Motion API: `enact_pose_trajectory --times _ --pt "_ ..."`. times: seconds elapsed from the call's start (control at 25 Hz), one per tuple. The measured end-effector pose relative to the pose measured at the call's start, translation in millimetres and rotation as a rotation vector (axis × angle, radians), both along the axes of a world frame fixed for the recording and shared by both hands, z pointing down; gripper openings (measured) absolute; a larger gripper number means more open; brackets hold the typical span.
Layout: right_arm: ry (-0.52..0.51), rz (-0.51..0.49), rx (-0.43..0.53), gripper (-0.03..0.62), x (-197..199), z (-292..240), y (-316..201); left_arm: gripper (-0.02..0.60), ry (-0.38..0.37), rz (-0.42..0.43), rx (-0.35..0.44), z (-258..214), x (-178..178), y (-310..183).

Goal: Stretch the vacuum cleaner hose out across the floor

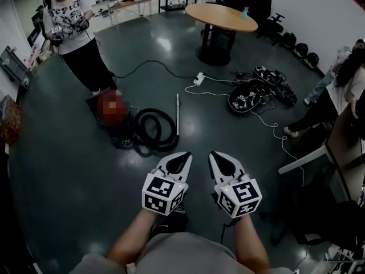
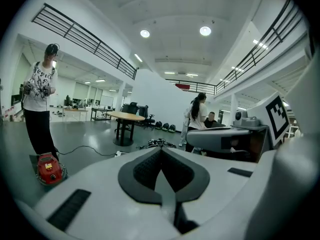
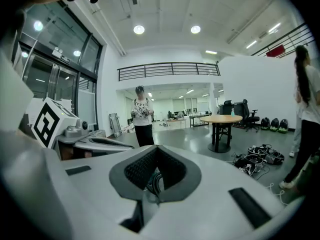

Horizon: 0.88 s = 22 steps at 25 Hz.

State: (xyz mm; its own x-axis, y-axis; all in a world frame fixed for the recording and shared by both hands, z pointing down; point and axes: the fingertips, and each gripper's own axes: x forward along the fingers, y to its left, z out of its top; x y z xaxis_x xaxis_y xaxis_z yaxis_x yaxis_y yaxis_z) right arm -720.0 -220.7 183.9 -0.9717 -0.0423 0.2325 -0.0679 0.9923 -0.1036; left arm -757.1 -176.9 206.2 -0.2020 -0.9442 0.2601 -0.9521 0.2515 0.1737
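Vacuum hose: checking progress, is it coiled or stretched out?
Coiled: the hose lies in a ring beside the red vacuum cleaner.

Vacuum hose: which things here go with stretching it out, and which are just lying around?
For the job: red vacuum cleaner, coiled black hose, metal wand.
Just lying about: round table, white power strip, black gear pile.

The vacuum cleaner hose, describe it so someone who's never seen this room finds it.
From the round wooden table, come nearer across the dark floor to the red vacuum cleaner. The hose lies right beside it, a thick black coil with a straight silver wand alongside, unlike the thin loose cables nearby.
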Motion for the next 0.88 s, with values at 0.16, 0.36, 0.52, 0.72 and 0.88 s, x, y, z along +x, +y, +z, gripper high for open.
enact_pose_trajectory --times 0.16,0.36,0.52,0.72,0.88 --pt "0.01 -0.002 -0.014 0.006 -45 0 -37 0.006 0.018 0.0 -0.033 11 -42 -30" --pt "0.014 0.005 -0.018 0.006 -83 3 -82 0.006 0.025 0.0 -0.047 16 -78 -68" --pt "0.023 0.001 -0.007 0.006 -102 2 -116 0.006 0.038 0.007 -0.058 19 -97 -104" --pt "0.026 -0.013 -0.009 0.006 -126 3 -172 0.006 0.042 -0.001 -0.079 23 -117 -157" --pt "0.021 -0.071 -0.007 0.006 -146 6 -222 0.006 0.041 -0.042 -0.107 30 -132 -206"
